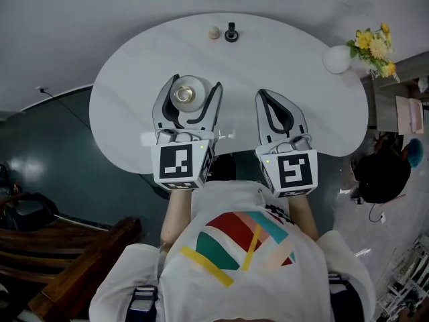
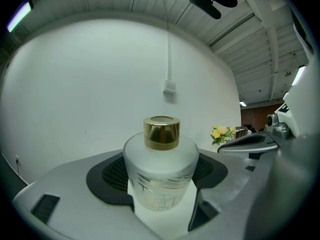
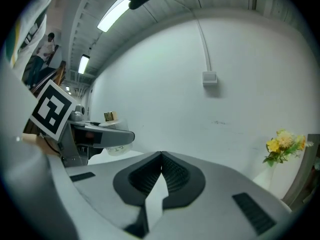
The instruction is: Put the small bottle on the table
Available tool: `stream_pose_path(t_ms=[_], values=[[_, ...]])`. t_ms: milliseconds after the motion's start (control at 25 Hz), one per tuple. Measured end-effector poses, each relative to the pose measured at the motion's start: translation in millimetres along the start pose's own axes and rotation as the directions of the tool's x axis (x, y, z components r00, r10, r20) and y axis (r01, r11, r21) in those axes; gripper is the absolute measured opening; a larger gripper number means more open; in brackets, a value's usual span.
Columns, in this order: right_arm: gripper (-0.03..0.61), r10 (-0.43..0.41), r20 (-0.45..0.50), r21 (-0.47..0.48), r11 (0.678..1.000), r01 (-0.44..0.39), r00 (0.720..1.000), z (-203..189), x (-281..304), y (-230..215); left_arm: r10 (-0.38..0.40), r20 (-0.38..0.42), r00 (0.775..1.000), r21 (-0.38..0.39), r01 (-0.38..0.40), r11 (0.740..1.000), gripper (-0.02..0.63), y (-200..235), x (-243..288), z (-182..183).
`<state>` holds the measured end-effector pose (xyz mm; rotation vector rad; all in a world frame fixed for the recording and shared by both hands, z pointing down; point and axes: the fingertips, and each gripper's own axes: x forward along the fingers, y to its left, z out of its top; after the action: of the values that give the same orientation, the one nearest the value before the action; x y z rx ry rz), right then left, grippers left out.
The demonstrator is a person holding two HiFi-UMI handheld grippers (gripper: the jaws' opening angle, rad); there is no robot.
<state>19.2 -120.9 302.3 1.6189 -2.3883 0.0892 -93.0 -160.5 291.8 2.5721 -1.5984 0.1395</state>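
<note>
The small bottle [image 1: 187, 95] is frosted glass with a gold cap [image 2: 161, 132]. It stands upright between the jaws of my left gripper [image 1: 196, 84], which is shut on it over the near left part of the white oval table [image 1: 127, 92]. In the left gripper view the bottle [image 2: 160, 176] fills the gap between the dark pads [image 2: 107, 176]. Whether its base touches the tabletop I cannot tell. My right gripper [image 1: 263, 95] is beside it to the right, shut and empty, its pads meeting at the tips [image 3: 161, 155]. The right gripper view shows the held bottle [image 3: 111, 148] at the left.
A small beige ball [image 1: 214, 32] and a black knob-like object [image 1: 231, 32] sit at the table's far edge. A round white vase [image 1: 336, 59] with yellow flowers [image 1: 374, 45] stands at the far right. Dark floor, wooden furniture and a bag surround the table.
</note>
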Motion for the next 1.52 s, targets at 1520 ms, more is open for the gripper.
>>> stream_pose_path(t_ms=[1520], values=[[0.012, 0.063, 0.005, 0.023, 0.998, -0.063, 0.998, 5.1, 79.1, -41.1, 0.031, -0.056, 0.998, 0.028, -0.030, 0.999, 0.337, 1.7, 78.3, -6.8]])
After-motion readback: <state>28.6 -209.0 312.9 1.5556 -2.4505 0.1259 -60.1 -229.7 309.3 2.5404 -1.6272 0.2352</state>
